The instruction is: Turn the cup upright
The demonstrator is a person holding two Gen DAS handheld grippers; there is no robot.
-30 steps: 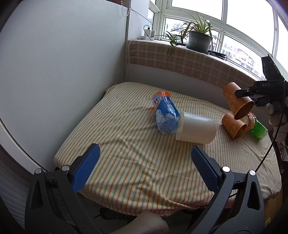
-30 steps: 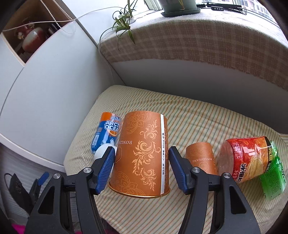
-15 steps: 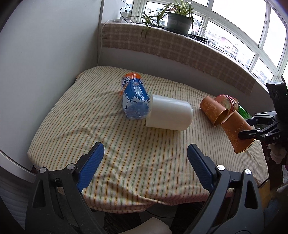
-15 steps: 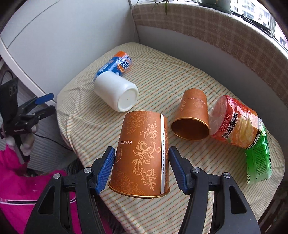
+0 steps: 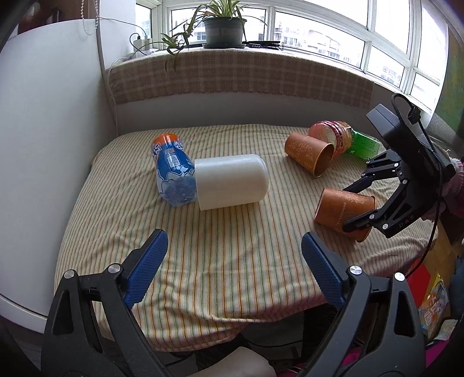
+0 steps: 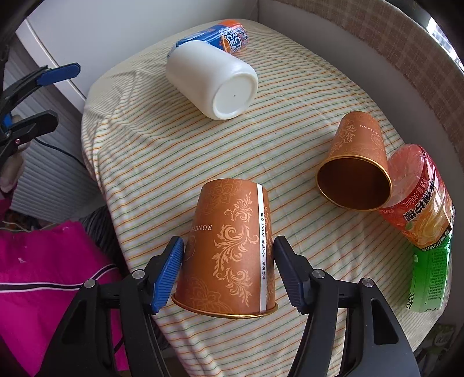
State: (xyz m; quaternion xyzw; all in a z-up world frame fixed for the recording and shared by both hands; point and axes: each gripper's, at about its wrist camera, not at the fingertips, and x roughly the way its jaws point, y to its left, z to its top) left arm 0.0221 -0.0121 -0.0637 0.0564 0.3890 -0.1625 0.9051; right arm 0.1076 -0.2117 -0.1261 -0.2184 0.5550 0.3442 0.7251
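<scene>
My right gripper [image 6: 227, 268] is shut on an orange patterned paper cup [image 6: 229, 246], rim toward the camera. In the left wrist view that cup [image 5: 343, 210] is tilted, its base low over the striped tablecloth near the right front edge, in the right gripper [image 5: 352, 207]. A second orange cup [image 5: 308, 155] lies on its side farther back; it also shows in the right wrist view [image 6: 358, 162]. My left gripper [image 5: 233, 261] is open and empty over the table's front edge.
A white cup [image 5: 230, 181] lies on its side mid-table against a blue bottle [image 5: 171, 168]. A red bottle [image 6: 420, 200] and a green packet [image 6: 430, 278] lie beside the second orange cup. A padded ledge [image 5: 240, 75] with a potted plant [image 5: 223, 26] runs behind.
My right gripper has carried the orange cup down and tipped it, base toward the tablecloth, at the right front. The left gripper's view has swung right; it stays open.
</scene>
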